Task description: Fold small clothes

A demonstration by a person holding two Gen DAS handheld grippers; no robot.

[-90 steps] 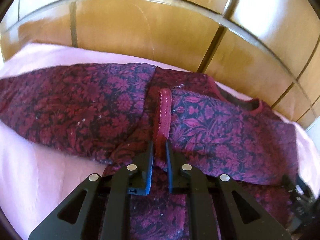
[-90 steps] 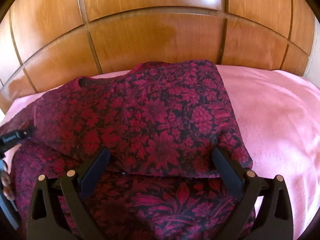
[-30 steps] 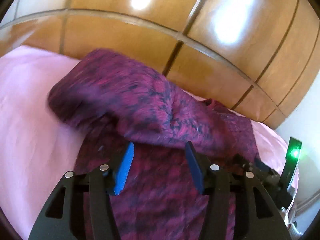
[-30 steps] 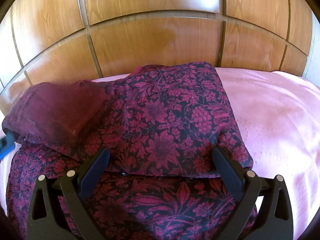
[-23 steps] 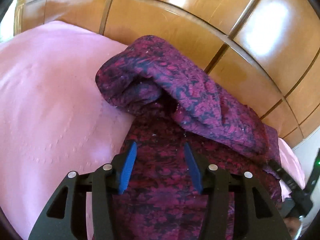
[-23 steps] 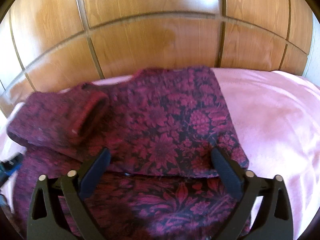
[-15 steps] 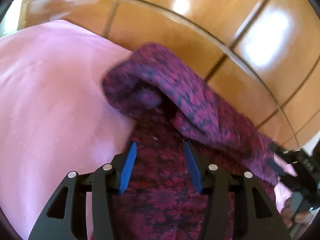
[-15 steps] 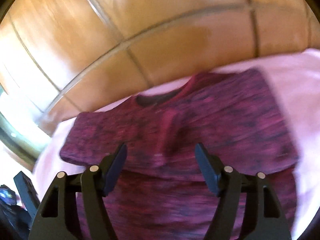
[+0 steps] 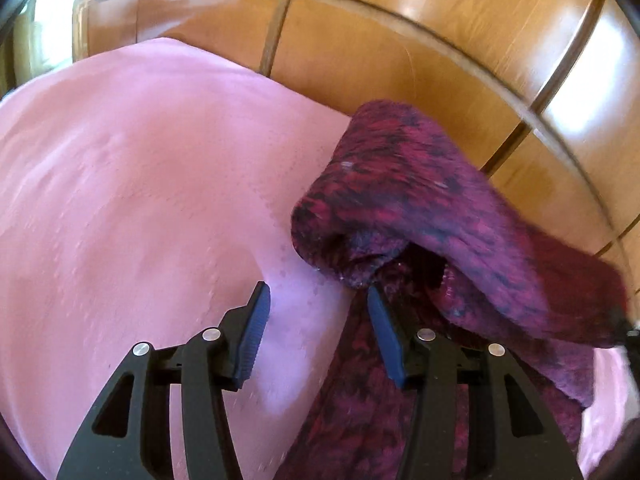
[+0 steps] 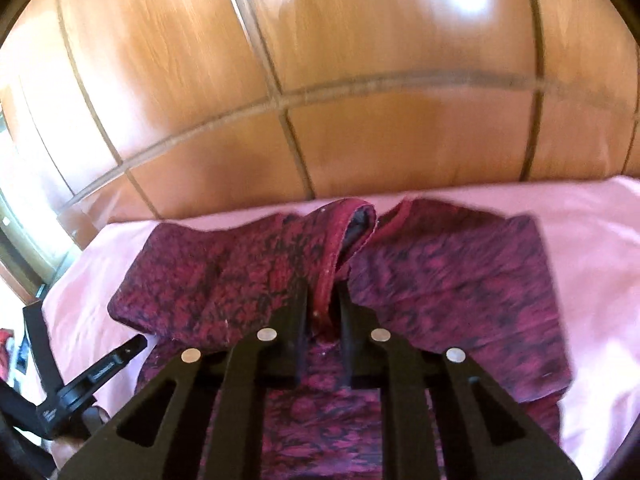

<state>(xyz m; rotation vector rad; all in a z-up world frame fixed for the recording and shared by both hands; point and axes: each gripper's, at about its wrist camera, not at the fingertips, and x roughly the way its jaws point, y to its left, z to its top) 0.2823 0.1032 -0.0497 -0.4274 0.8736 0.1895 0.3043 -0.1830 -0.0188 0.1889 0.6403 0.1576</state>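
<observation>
Garment, dark red with a floral print, lies partly folded on the pink bed cover, filling the lower centre of the right wrist view. Behind it the wooden panelled headboard crosses the upper frame. My right hand-held gripper is clamped on the red hem band, which runs straight away from it. My left hand-held gripper stands apart and empty, the rolled sleeve fold just up and right of it. Nothing blocks either.
</observation>
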